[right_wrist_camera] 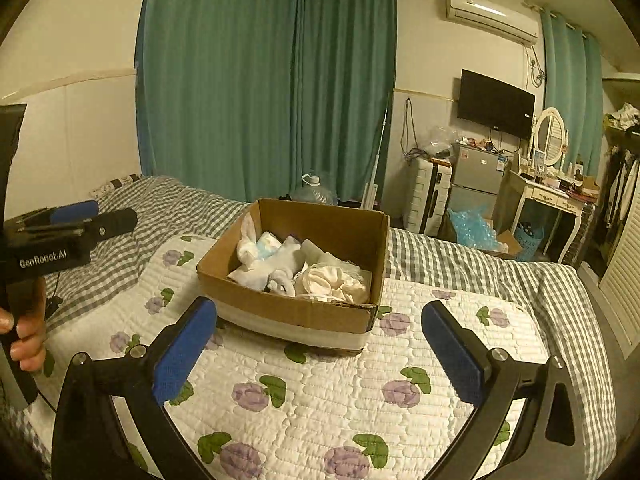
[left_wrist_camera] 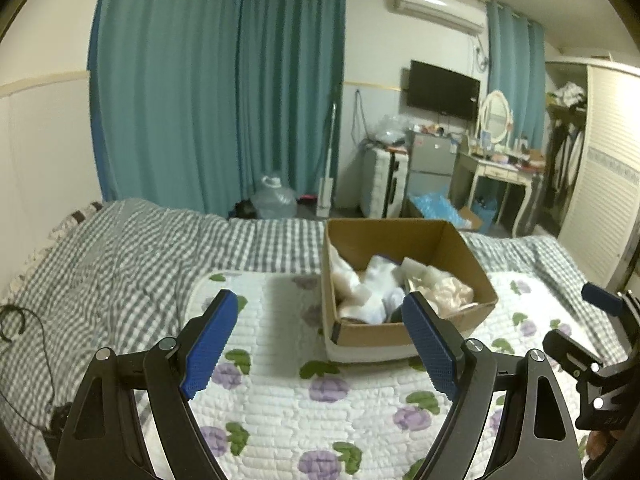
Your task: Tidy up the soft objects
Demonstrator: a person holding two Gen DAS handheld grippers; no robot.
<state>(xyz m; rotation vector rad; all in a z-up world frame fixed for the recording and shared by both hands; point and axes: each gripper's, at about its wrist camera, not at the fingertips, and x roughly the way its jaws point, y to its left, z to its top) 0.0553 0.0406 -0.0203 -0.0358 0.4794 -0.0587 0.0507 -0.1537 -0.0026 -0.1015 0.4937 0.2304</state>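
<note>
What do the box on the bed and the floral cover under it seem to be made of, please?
The box looks like corrugated cardboard: matte brown walls, creased corners, a ragged top edge, with a pale band around its base, possibly tape. The floral cover looks like quilted cotton-type fabric: puffy stitched rows, matte white, printed with purple flowers and green leaves.

A bed [right_wrist_camera: 460,252] with a grey checked cover fills the foreground, a white quilt [right_wrist_camera: 320,392] printed with purple flowers spread over it. Beyond the bed, teal curtains [right_wrist_camera: 264,80] hang floor to ceiling against pale walls. Right of the curtains a black television [right_wrist_camera: 495,104] is mounted on the wall, an air conditioner [right_wrist_camera: 492,14] above it. Below the television stand a small grey fridge [right_wrist_camera: 476,178] and a white dressing table [right_wrist_camera: 554,196] with an oval mirror [right_wrist_camera: 551,136]. The light is dim and indoor.
</note>
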